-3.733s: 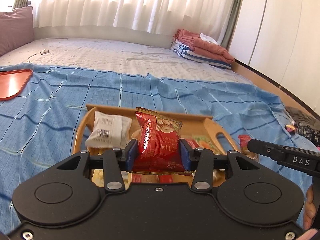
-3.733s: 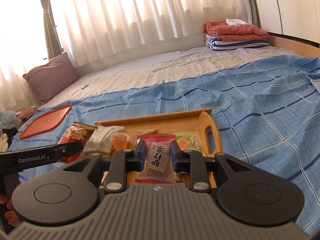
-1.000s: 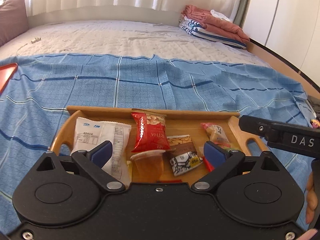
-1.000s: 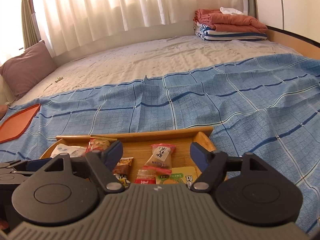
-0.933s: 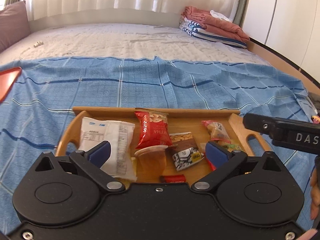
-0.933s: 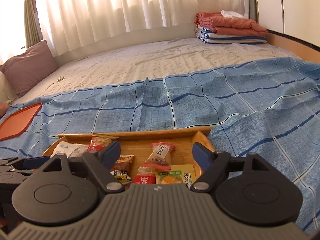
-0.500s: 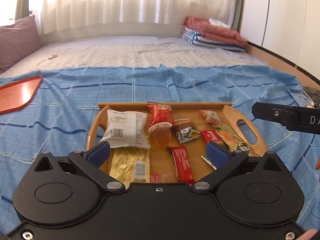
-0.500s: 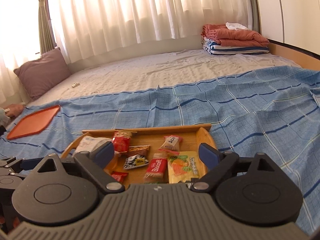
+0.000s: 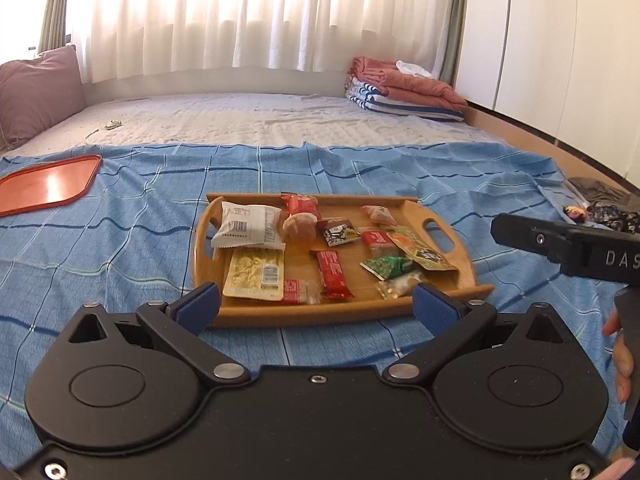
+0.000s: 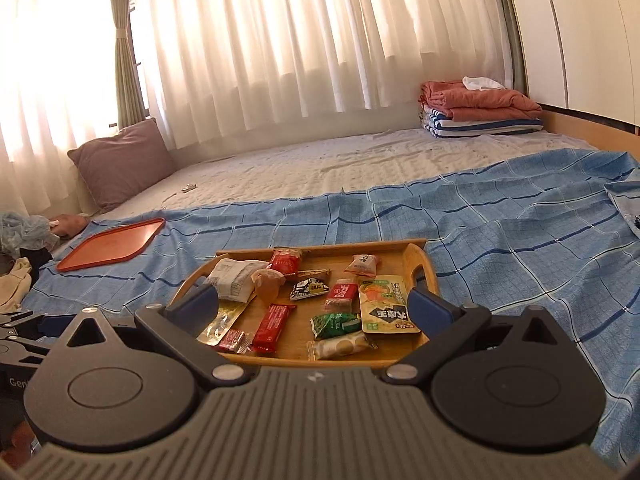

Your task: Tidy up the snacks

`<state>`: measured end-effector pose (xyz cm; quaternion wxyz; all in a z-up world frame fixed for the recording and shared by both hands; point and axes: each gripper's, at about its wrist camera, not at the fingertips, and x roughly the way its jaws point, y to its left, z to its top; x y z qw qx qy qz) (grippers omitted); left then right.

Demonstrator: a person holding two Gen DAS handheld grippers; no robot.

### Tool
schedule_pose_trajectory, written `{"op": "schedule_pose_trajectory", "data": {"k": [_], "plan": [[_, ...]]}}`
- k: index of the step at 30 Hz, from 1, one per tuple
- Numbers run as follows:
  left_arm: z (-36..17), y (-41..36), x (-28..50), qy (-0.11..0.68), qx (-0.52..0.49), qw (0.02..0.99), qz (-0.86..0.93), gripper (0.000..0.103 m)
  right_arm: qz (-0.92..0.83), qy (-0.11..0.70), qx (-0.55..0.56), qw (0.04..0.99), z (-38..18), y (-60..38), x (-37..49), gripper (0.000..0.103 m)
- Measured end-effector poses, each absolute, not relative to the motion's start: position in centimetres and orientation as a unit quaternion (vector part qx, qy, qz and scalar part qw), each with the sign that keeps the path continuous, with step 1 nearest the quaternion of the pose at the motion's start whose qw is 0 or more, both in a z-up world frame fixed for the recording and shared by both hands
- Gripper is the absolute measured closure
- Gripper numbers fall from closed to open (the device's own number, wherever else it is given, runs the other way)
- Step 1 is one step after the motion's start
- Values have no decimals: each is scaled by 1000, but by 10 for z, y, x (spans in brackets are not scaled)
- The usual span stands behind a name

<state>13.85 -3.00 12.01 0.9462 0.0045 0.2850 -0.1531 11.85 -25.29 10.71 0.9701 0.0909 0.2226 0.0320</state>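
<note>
A wooden tray [image 9: 440,220] with handles lies on the blue checked blanket and holds several snack packets: a white packet [image 9: 248,226], a yellow packet [image 9: 254,274], a red bar [image 9: 332,268], a green packet [image 9: 386,266]. It also shows in the right wrist view [image 10: 418,264]. My left gripper [image 9: 316,308] is open and empty, hovering just in front of the tray's near edge. My right gripper [image 10: 312,306] is open and empty, above the tray's near end. The right gripper's body [image 9: 568,240] shows at the right of the left wrist view.
An orange tray [image 9: 44,186] lies on the blanket at the far left, also in the right wrist view [image 10: 112,244]. Folded blankets [image 9: 400,88] are stacked at the bed's far right. A purple pillow [image 10: 120,160] leans by the curtains. Dark clothes [image 9: 600,204] lie at the right edge.
Both grippers released their packets into the tray earlier, and have since drawn back and up from it with jaws wide open. More of the tray is now in view.
</note>
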Motion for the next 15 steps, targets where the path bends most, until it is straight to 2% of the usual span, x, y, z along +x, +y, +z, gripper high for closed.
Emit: {"op": "schedule_pose_trajectory", "data": {"k": [8,15], "plan": [[111,-29,96,281,6,948,-149,0,24,209,62,976,101,-242,72,0],[79,-23,76,299,7,944,-136,0,15,237,72,969,71,-237,49,0]]}}
